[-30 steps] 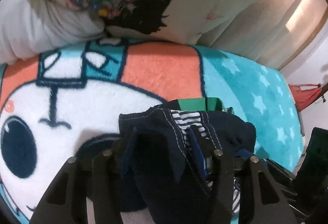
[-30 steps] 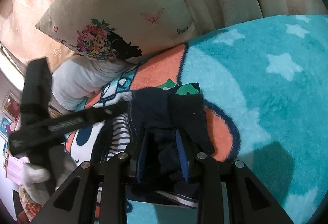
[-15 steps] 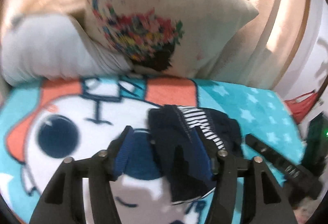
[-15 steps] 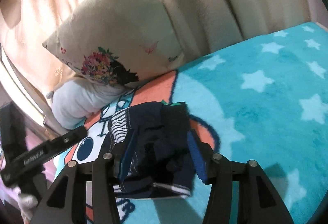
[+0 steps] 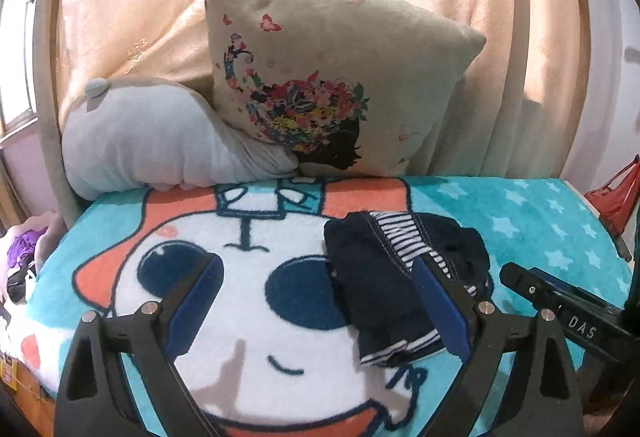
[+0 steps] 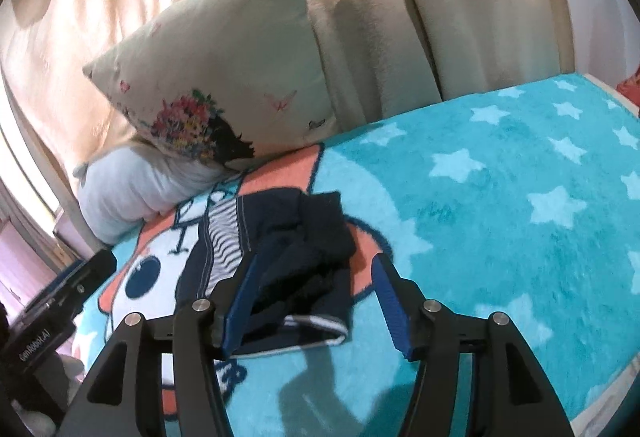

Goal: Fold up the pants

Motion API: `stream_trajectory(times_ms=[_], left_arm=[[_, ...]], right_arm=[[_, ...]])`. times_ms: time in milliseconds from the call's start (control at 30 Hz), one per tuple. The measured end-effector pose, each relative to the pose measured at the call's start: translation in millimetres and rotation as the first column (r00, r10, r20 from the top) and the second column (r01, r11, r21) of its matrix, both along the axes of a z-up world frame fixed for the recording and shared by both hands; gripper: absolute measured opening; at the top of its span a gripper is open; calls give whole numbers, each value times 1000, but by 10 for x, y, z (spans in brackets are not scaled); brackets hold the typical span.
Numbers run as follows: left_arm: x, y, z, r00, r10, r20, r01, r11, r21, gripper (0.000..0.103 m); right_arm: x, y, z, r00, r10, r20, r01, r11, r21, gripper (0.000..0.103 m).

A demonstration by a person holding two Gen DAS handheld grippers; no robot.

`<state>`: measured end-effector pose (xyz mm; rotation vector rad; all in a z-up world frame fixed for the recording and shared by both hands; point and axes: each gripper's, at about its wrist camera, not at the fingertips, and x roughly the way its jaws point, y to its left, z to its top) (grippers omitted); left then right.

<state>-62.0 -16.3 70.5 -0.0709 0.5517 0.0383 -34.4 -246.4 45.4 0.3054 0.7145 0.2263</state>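
Folded pants (image 5: 394, 285) lying in a dark bundle on the bed's blanket (image 5: 532, 225), striped lining showing, near the pillow (image 5: 332, 73); left tool (image 5: 316, 301) opening wide, pads clear of the cloth, nothing gripped; right tool (image 6: 316, 293) also opening, bundle's near edge seen between the jaws but not pinched. Folding looks about finished. Risks from here: snagging a hem on a pad while pulling away, dragging the top layer and undoing the fold; loose, thick bundle likely to slump open on the soft plush; nudging it sideways if either tool dips back in.
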Motion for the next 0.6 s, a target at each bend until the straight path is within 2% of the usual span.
stream_trajectory(times_ms=[367,600], left_arm=[[-54,96,-123,994,23,-106,-24,1000,-5,95],[-35,113,-170,991,6,-134,-9,1000,-19,95]], right_arm=[[-117,96,23,1000,-4,-13,3,999,-33,65],[-125,85,-24,999,-15,-37,14,999,-39,66]])
